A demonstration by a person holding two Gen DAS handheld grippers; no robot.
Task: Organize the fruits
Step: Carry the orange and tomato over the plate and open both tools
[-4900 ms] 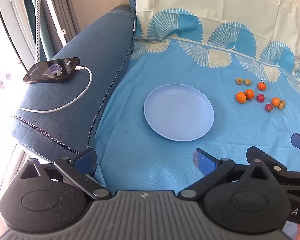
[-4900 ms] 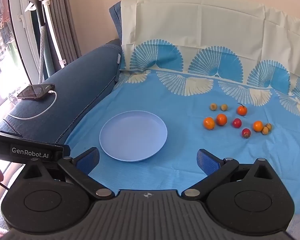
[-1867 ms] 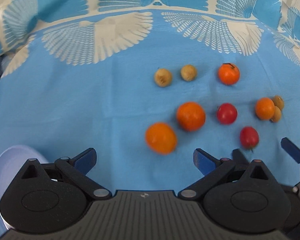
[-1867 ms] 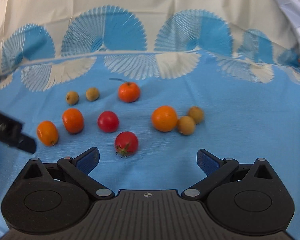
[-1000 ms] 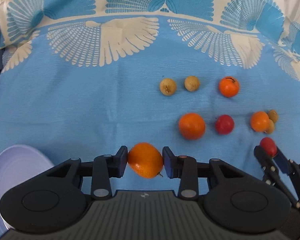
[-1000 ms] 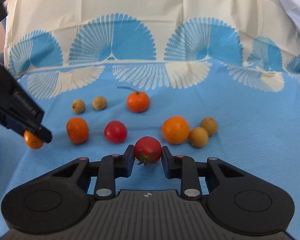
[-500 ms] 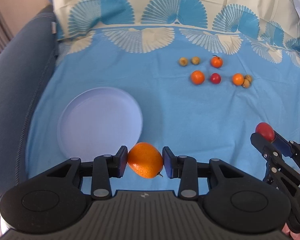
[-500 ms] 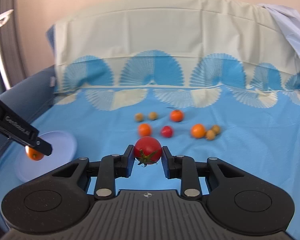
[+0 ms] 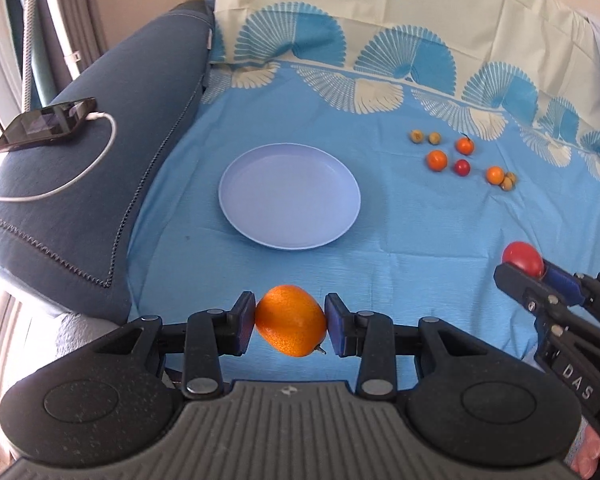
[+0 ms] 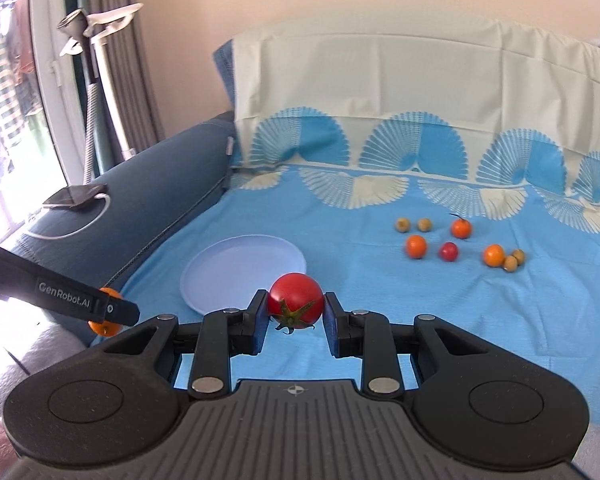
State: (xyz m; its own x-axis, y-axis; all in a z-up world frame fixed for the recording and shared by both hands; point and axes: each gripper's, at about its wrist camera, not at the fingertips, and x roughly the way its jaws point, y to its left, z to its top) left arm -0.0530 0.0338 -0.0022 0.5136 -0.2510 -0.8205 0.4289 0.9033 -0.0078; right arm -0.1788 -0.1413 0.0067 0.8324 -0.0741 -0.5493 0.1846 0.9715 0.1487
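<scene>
Blue cloth (image 9: 400,264) printed with pale fan shapes covers the sofa seat and runs up the backrest, and everything for the task sits on it or is held above it.

Nearest in the left wrist view, the left gripper (image 9: 290,322) has its fingers clamped on an orange (image 9: 291,320); the fruit sits squarely between the two blue pads, touching both, held above the near edge of the cloth. In the right wrist view the same gripper (image 10: 108,310) comes in from the left edge, with only a sliver of the orange (image 10: 100,327) showing under its tip.

The right gripper (image 10: 296,312) is clenched on a red tomato (image 10: 296,300), pinched between its pads with the green calyx turned toward the camera. From the left wrist view that tomato (image 9: 522,258) sits at the tip of the right gripper (image 9: 526,270) at the right edge, well apart from the orange.

Beyond both held fruits lies a pale blue plate (image 9: 236,200), flat on the cloth, with nothing between it and the fingers. In the right wrist view the plate (image 10: 204,276) lies just behind and to the left of the tomato.

Farther back and to the right, a loose cluster of small fruits (image 9: 460,156) rests on the cloth: three orange ones, one red one and four small brownish ones, two of which touch the rightmost orange fruit.

To the left, the dark blue sofa arm (image 9: 60,200) carries a phone (image 9: 46,124) with a white cable (image 9: 80,176) plugged in. Curtains (image 10: 112,60) hang by a window behind it.
</scene>
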